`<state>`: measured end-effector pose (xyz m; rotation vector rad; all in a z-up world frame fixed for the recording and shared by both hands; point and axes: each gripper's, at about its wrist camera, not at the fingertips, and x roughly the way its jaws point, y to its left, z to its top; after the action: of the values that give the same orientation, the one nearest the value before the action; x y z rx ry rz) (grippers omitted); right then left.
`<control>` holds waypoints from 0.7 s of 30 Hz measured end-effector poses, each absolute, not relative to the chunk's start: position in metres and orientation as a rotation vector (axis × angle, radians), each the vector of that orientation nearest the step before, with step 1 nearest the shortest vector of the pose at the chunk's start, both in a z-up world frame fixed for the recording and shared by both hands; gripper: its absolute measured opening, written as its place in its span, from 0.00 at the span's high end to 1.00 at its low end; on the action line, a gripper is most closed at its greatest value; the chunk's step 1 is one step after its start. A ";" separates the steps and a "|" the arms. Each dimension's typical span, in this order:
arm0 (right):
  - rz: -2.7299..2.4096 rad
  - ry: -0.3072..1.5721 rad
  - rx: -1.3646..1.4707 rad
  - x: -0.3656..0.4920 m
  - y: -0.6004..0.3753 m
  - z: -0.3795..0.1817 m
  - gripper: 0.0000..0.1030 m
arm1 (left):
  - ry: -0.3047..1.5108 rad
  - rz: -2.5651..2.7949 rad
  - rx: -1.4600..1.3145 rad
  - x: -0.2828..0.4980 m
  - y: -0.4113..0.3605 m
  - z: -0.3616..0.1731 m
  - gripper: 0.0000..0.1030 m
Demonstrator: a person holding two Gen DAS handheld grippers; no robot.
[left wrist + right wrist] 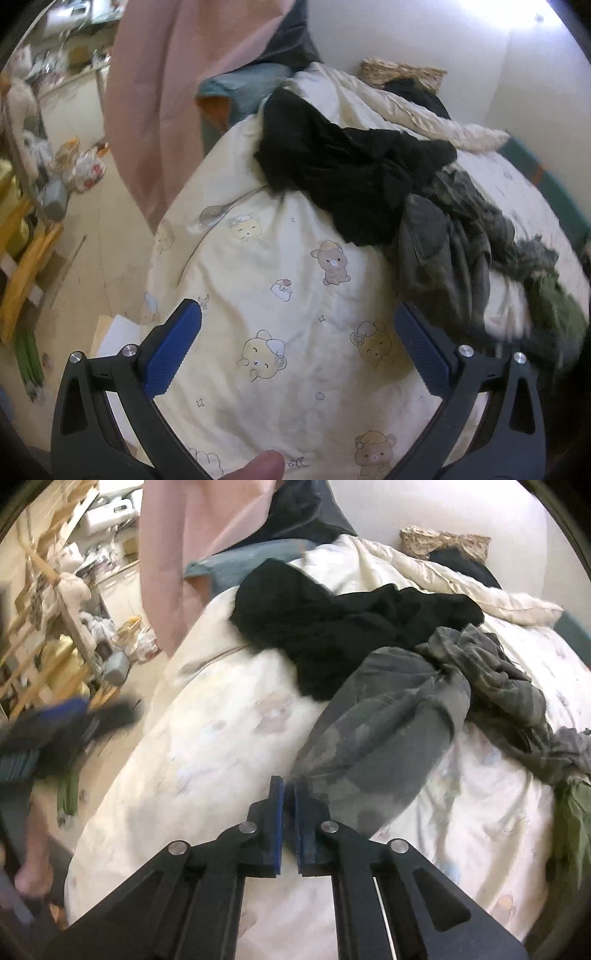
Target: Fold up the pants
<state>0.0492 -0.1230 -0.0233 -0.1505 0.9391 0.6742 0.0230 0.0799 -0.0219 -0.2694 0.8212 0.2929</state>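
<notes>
Grey-green camouflage pants [388,723] lie crumpled on a cream bear-print duvet [207,738]. My right gripper [290,786] is shut on the near end of one pant leg and holds it above the duvet. My left gripper [295,325] is open and empty over bare duvet [280,332], left of the pants [454,240]. It also shows blurred at the left edge of the right wrist view [55,716]. A black garment [343,173] lies crumpled behind the pants, also in the right wrist view [332,627].
A pink curtain [159,92] hangs at the bed's left side. A white quilt [417,107] and a woven basket [402,72] sit at the back by the wall. The floor on the left holds cluttered bags [81,166] and a wooden rack [48,635].
</notes>
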 end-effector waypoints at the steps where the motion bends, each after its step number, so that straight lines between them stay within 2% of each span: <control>1: 0.684 0.957 -0.126 0.045 -0.125 -0.024 1.00 | 0.821 0.290 -0.286 0.021 0.083 -0.021 0.00; 3: 0.842 1.002 -0.004 0.023 -0.124 -0.021 1.00 | 0.822 0.280 -0.290 0.018 0.083 -0.019 0.00; 6: 0.870 0.919 -0.196 -0.040 -0.090 -0.009 1.00 | 0.835 0.257 -0.274 0.016 0.079 -0.020 0.00; 8: 0.839 0.959 -0.148 -0.043 -0.094 -0.018 1.00 | 0.854 0.254 -0.271 0.017 0.079 -0.024 0.00; 16: 0.541 0.933 0.046 -0.006 -0.177 -0.012 0.99 | 0.940 0.199 -0.293 0.027 0.071 -0.047 0.00; 21: 0.375 0.893 0.174 0.014 -0.237 0.005 0.91 | 0.997 0.078 -0.164 0.051 0.021 -0.060 0.00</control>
<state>0.0144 -0.2366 0.0053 0.1736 0.8930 0.3746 0.0513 0.0206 -0.0603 -0.1638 0.9968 0.0780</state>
